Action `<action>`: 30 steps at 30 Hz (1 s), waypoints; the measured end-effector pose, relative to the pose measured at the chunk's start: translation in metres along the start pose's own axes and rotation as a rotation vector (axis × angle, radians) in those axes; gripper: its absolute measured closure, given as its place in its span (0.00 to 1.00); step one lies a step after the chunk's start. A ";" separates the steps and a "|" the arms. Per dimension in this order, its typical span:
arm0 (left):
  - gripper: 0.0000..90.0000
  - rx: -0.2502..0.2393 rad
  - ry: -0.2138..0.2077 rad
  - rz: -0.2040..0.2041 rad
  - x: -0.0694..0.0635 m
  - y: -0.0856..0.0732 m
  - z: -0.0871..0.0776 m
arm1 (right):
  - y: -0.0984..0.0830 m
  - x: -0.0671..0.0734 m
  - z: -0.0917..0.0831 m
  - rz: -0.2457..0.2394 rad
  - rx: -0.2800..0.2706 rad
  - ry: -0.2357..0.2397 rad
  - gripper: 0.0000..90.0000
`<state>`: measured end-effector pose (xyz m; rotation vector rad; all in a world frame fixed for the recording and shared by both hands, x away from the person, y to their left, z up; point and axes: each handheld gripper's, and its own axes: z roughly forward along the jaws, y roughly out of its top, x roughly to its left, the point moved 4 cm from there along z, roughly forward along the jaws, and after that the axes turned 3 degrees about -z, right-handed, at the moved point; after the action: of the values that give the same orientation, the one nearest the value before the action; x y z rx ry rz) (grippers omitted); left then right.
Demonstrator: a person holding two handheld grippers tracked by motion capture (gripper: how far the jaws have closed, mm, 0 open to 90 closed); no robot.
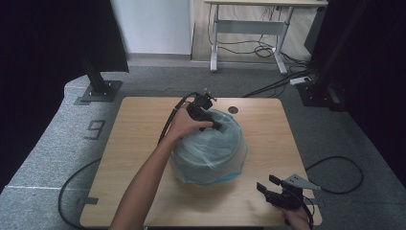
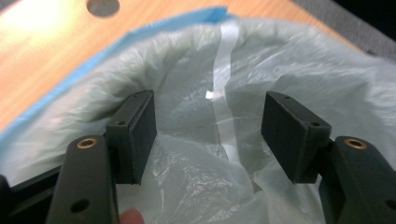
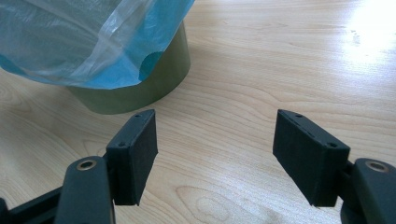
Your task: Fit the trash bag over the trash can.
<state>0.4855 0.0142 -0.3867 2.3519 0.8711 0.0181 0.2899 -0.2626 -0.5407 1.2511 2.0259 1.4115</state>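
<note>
1. A green bin (image 3: 140, 88) is seen in the middle of the tabletop (image 1: 139, 129)
2. The bin is covered by a thin bag (image 1: 210, 148), pale and see-through, with a blue edge
3. The bag is pulled over the rim and hangs down the sides of the bin
4. In the right gripper view, the lower part of the bin is left bare under the blue edge of the bag
5. The left gripper (image 1: 210, 120) is held by a hand (image 1: 184, 123) over the far side of the bin, at the top of the bag
6. In the left gripper view, the left gripper (image 2: 208, 133) is pointed into the crinkled bag (image 2: 201, 177), and a white strip is seen running down the plastic
7. Its jaws are kept apart, with loose bag between them; nothing is pinched, and no pad is seen pressing on the plastic
8. The right gripper (image 1: 268, 184) is held low at the near right corner of the tabletop, well apart from the bin
9. In the right gripper view, the right gripper (image 3: 215, 154) is seen with its jaws spread wide, and bare wood is seen between them
10. Nothing is held by the right gripper
11. A small round hole (image 1: 233, 109) is seen in the tabletop just behind the bin
</note>
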 end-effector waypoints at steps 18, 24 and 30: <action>0.39 -0.172 -0.065 0.105 -0.044 -0.027 -0.061 | -0.001 0.003 0.006 -0.010 0.018 0.006 0.33; 0.39 -0.174 -0.073 0.140 -0.060 -0.033 -0.062 | -0.001 0.006 0.008 -0.015 0.026 0.011 0.33; 0.39 -0.132 -0.059 0.133 -0.061 -0.033 -0.047 | -0.001 0.006 0.009 -0.016 0.029 0.011 0.33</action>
<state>0.4077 0.0235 -0.3555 2.2703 0.6640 0.0588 0.2921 -0.2527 -0.5445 1.2389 2.0663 1.3900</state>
